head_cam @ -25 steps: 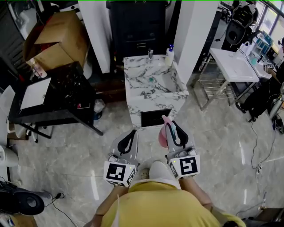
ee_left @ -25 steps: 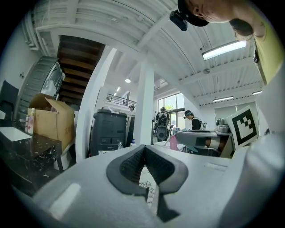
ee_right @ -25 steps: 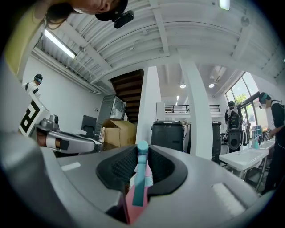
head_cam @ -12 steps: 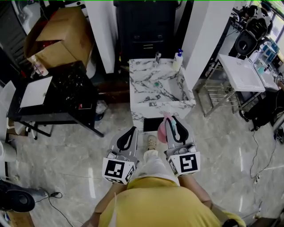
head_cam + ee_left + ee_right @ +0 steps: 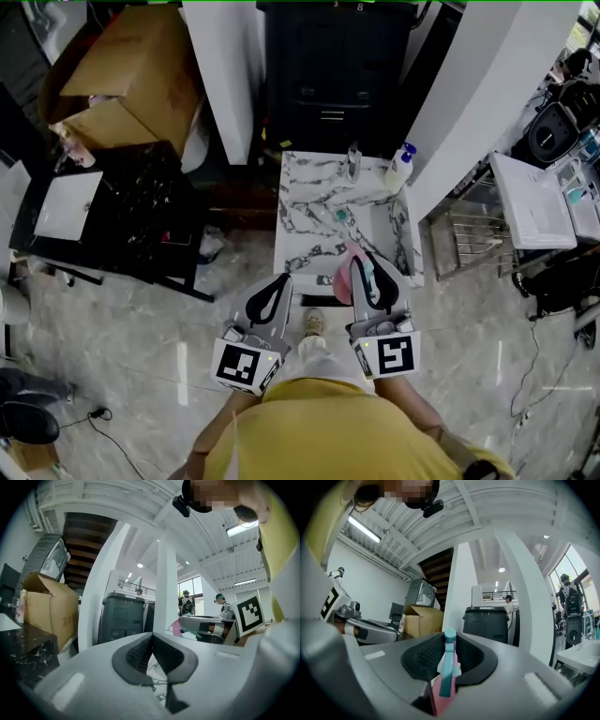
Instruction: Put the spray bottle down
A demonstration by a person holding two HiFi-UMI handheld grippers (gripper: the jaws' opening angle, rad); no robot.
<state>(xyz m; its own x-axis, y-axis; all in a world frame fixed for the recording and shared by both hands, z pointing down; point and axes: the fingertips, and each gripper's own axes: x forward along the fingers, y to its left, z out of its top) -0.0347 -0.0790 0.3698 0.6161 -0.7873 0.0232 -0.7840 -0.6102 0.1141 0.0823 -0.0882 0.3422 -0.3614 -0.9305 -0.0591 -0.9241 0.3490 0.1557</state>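
Note:
A pink spray bottle with a teal trigger sits in my right gripper, whose jaws are shut on its neck. In the right gripper view the teal trigger head stands upright between the black pads, with the pink spray bottle body below. My left gripper is shut with nothing in it; its pads meet at the tip. Both grippers point level at the front end of a white marble sink counter.
On the counter's far end stand a faucet and a soap bottle with a blue pump. A black cabinet lies behind it. A black table and a cardboard box are at left, a white table at right.
The person has walked forward, so the marble counter has come close under both grippers. The right gripper still holds the spray bottle, and the left stays shut.

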